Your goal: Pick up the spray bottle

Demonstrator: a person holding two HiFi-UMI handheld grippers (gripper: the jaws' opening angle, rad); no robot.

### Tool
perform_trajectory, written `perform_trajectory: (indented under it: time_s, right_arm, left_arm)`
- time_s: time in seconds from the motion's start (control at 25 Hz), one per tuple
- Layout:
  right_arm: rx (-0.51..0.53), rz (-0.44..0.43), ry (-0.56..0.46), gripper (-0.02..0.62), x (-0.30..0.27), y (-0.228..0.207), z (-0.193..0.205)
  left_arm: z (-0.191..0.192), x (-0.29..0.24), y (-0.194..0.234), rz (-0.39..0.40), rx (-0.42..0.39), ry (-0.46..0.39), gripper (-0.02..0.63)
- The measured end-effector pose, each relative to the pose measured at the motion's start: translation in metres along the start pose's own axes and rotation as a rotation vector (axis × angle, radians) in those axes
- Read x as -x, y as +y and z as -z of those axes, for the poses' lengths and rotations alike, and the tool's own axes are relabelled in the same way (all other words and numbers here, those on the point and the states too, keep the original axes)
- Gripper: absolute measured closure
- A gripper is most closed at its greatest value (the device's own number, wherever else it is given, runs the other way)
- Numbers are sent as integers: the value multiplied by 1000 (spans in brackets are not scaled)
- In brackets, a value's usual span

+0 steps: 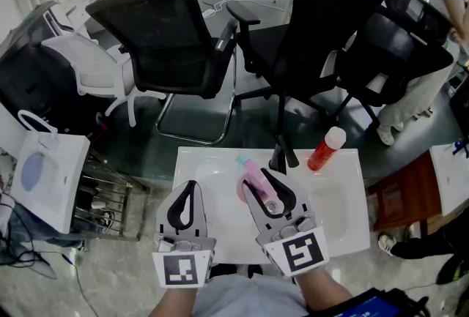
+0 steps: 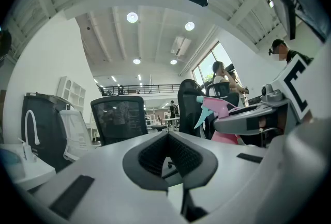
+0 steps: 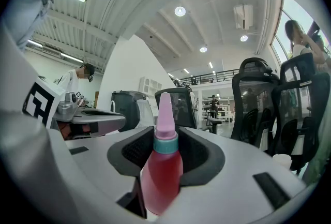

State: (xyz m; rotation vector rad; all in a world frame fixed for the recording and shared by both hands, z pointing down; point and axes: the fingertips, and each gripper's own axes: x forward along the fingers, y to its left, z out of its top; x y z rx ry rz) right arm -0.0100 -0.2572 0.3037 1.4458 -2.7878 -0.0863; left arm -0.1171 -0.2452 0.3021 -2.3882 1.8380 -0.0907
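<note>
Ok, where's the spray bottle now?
In the head view, the spray bottle is in the middle of the white table, gripped in the right claw; the red bottle lies to its right.

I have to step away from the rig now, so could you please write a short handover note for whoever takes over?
Left gripper: shut, empty, held level beside the right one.
Right gripper: closed on the pink spray bottle, which stands upright between its pads.
White table: a red bottle with a white cap lies at its far right, apart from both grippers.
Done: the grip on the spray bottle appears made.
Left: lift it clear. The views do not show whether its base is off the table yet.
</note>
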Motion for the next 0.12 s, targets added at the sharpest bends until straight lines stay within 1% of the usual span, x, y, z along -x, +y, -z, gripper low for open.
perform_trajectory:
  time_s: [0.12]
  right_arm:
    - [1,3,5,437,1,-1,0]
  left_arm:
    - [-1,-1,-1,2,-2,-4,591]
